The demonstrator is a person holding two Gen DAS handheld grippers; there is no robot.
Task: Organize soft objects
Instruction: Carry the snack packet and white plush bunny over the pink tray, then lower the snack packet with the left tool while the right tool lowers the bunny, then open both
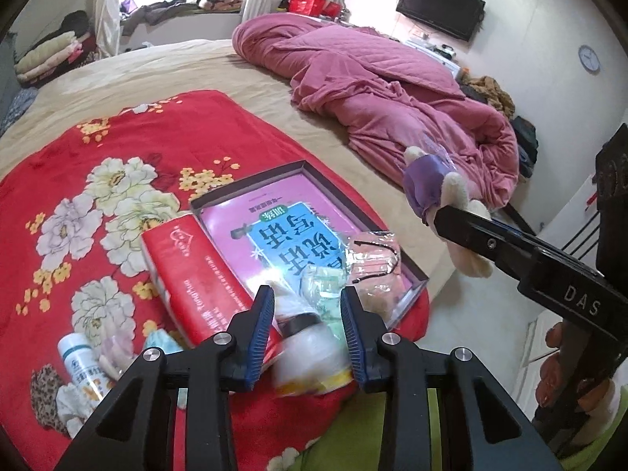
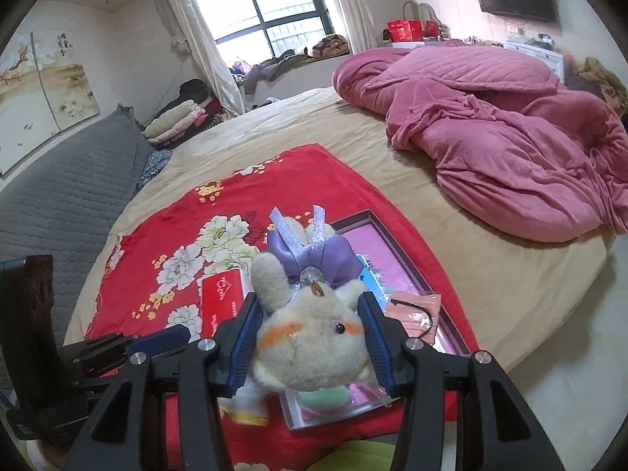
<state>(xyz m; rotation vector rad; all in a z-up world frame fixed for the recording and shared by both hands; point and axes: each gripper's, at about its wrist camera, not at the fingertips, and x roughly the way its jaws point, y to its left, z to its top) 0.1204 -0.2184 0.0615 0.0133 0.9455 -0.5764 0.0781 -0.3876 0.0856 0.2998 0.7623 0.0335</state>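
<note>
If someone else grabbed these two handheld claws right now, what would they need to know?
Right gripper: shut on the plush bunny, held in the air above the shallow box.
Left gripper: fingers open, hovering over a blurred white bottle; holds nothing.
Things: the box lies on the red floral blanket and holds a booklet and a clear packet. A red tissue pack lies beside the box. A small white bottle and bits of cloth lie at the blanket's near left.
Done: bunny picked up.
Left: set the bunny down, probably in the box, then gather the other soft items.
</note>
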